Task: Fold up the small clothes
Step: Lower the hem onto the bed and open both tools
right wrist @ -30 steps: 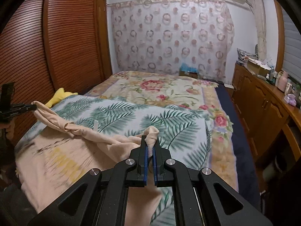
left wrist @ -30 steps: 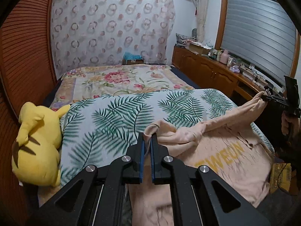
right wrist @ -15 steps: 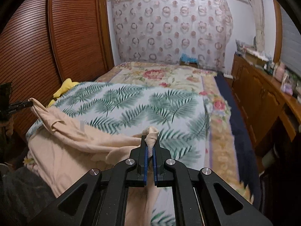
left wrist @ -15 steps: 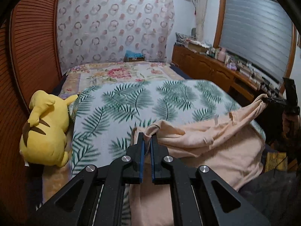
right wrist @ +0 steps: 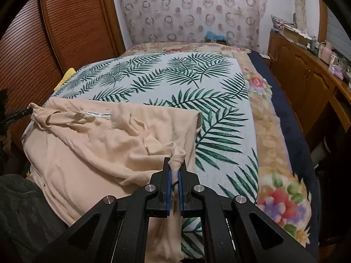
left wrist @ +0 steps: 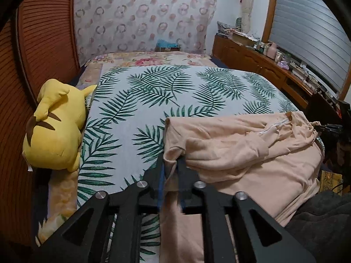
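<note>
Left tool (left wrist: 170,164): jaws clamped on a bunched corner of the peach garment (left wrist: 241,153). Right tool (right wrist: 174,171): jaws likewise pinched together on a ribbed fold of the same garment (right wrist: 105,144). The garment lies crumpled on the near part of the bed, over the palm-leaf cover (left wrist: 164,92), one edge hanging off the near side. A white neck tape (right wrist: 96,114) carries print too small to read. Yellow plush toy (left wrist: 54,127) rests beside the cover's left edge.
</note>
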A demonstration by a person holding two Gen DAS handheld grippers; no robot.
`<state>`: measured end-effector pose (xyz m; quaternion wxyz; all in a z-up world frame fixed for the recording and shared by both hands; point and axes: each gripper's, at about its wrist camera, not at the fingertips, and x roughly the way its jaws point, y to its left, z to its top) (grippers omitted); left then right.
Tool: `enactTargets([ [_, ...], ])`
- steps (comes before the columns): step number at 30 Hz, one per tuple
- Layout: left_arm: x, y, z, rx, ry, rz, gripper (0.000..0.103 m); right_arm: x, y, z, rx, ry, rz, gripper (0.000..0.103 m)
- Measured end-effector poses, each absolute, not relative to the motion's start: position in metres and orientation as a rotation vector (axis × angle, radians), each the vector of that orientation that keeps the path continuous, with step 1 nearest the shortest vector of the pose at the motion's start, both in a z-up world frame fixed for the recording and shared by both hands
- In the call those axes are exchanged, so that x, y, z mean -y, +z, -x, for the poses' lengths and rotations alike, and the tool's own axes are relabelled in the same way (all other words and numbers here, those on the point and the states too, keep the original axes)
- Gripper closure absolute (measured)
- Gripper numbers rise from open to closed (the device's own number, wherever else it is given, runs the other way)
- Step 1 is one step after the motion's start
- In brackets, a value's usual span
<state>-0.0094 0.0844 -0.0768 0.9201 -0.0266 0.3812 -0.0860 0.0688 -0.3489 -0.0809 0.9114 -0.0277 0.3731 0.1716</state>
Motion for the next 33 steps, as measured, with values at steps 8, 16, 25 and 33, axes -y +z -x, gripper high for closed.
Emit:
enactTargets([
  [8, -0.097, -0.056, -0.005, -0.713, -0.174, 0.064, 0.038, 0.35, -0.057, -0.08, -0.702, 0.317, 0.101, 0.064],
  [16, -0.086, -0.067, -0.058, -0.747, -0.204, 0.04, 0.033, 0.34, -0.068, -0.118, -0.707, 0.319, 0.102, 0.054],
  [25, -0.068, -0.102, -0.09, -0.876, -0.242, -0.005, 0.033, 0.328, -0.098, -0.157, -0.78, 0.346, 0.13, 0.054],
  [33, -0.074, -0.113, -0.094, -0.914, -0.229, 0.016, 0.033, 0.337, -0.098, -0.162, -0.798, 0.34, 0.103, 0.051],
])
